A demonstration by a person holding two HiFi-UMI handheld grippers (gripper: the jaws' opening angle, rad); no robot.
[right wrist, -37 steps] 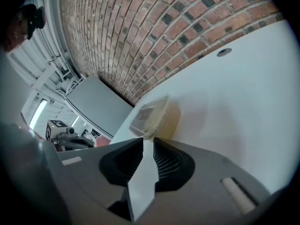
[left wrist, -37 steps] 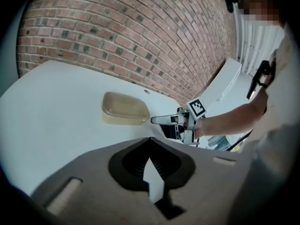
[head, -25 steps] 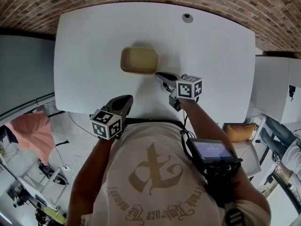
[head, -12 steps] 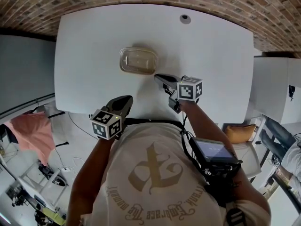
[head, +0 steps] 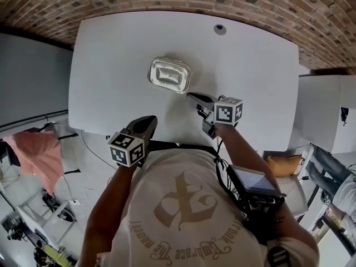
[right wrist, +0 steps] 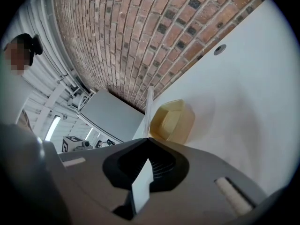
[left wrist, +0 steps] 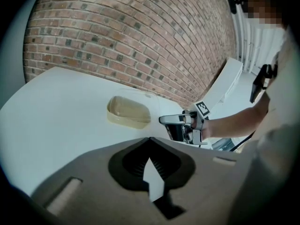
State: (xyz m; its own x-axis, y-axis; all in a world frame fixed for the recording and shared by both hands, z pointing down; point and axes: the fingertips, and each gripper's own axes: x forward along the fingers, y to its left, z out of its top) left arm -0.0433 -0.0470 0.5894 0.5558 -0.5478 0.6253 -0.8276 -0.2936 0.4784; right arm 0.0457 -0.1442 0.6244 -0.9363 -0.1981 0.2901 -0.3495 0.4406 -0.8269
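Right gripper point(head: 193, 97) shifted, clear container point(head: 169, 75), maybe lidded

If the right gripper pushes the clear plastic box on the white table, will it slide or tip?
The clear plastic box looks thin-walled and seemingly empty, so it is probably light. It sits low and wide on the smooth white table, so it would likely slide rather than tip. Its walls may flex under the jaws.
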